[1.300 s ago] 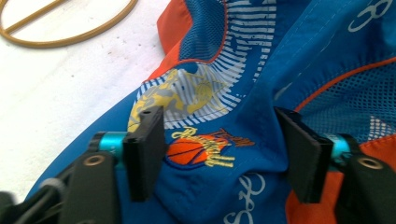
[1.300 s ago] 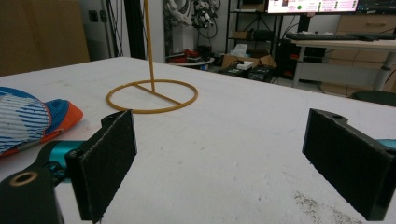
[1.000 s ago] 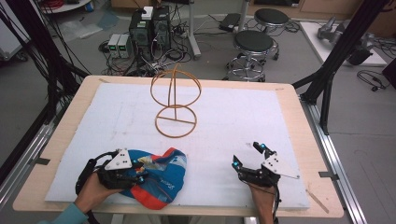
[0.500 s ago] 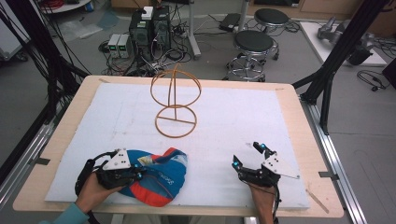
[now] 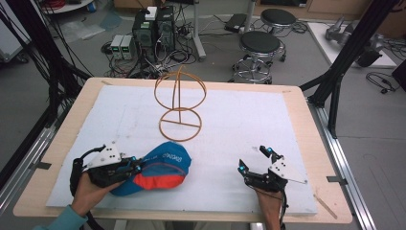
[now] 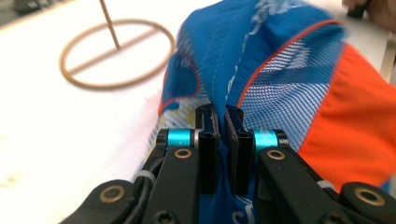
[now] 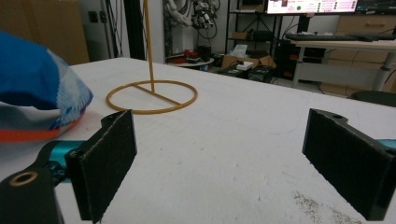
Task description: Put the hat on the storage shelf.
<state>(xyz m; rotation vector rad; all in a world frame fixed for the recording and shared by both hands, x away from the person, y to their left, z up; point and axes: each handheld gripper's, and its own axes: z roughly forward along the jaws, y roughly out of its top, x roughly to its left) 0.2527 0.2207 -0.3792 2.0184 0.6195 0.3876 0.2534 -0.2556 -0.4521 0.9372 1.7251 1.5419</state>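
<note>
1. High view: the blue-and-orange cap (image 5: 160, 167) lies near the front left edge of the worktop (image 5: 268, 120), well apart from the wire hat stand (image 5: 179, 108) at centre. The left tongs (image 5: 135, 165) have just been closing and now pinch the cap's fabric at its left edge. The left hand (image 5: 88, 189) comes in low from the front edge, tongs pointing roughly level toward the right. The right tongs (image 5: 256, 160) rest near the front right edge with jaws spread, holding nothing.

2. Left gripper view: the left tongs (image 6: 223, 135) are clamped on a fold of the cap (image 6: 289, 84), fabric between the pads. The stand's base ring (image 6: 116, 53) lies ahead, unoccupied.

3. Right gripper view: the right tongs (image 7: 219, 158) stand wide open over bare worktop; the cap (image 7: 37, 88) sits off to the side.

4. Judgement: grasp done; carrying the cap onto the stand is left.
</note>
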